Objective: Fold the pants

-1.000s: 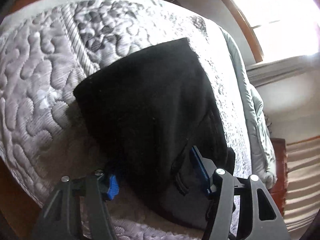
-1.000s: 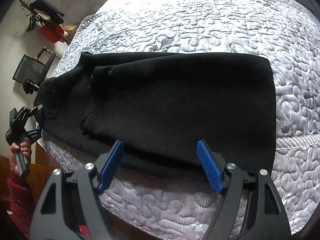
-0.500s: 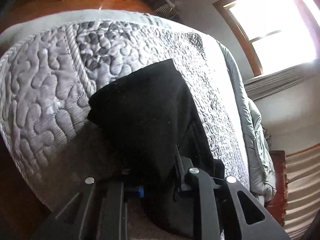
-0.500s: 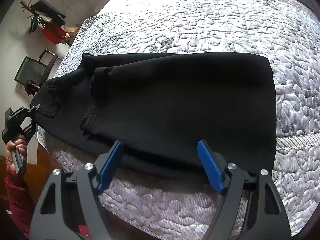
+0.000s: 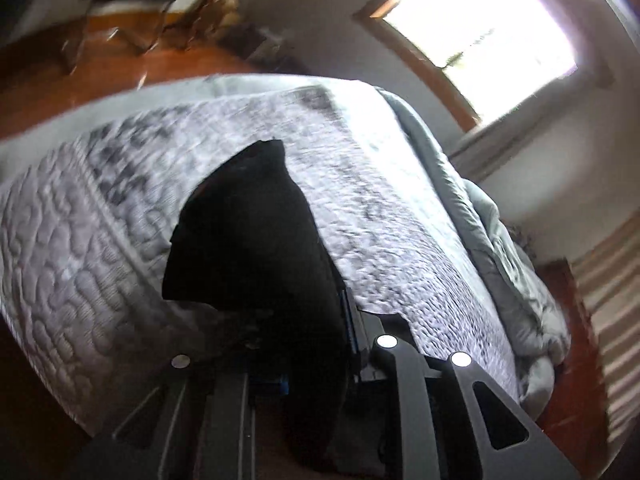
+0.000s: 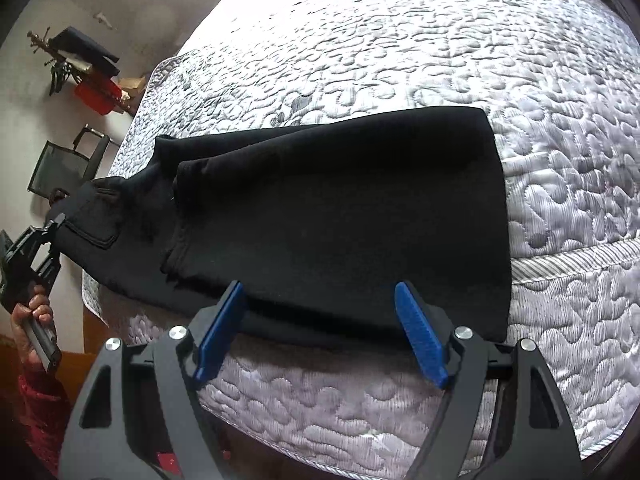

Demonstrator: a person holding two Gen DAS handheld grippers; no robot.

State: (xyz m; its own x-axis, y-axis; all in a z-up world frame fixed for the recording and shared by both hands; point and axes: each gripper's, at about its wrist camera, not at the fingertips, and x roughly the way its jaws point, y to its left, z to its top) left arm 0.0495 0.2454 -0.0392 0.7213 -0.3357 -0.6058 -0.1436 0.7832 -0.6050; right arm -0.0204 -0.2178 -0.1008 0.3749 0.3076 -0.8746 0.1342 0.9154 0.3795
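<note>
Since a second earlier, the left gripper [image 6: 56, 226] has clamped onto the waistband end of the black pants [image 6: 340, 220] and lifted that end off the bed [image 6: 400, 60], so the cloth now hangs raised at the left edge of the right wrist view. In the left wrist view the left gripper [image 5: 316, 360] points down at a slant, its jaws pinched on the dark fabric [image 5: 256, 248] that fills the lower centre of the frame. A hand [image 6: 34, 316] in a red sleeve [image 6: 38, 420] grips its handle at the lower left of the right wrist view.

The right gripper [image 6: 320, 332] hovers at the bottom centre, tilted steeply down, its two blue pads [image 6: 222, 328] spread wide with nothing between them, just above the near edge of the pants. One pair of pants lies folded lengthwise across the grey quilted bedspread, its right end flat and squared.

The room shows a bright window [image 5: 492, 28] at upper right of the left wrist view, a wooden floor [image 5: 100, 64] at upper left, and one black chair [image 6: 64, 164] against the white wall at the left of the right wrist view. A bundled pale duvet [image 5: 516, 280] lies along the bed's right side.
</note>
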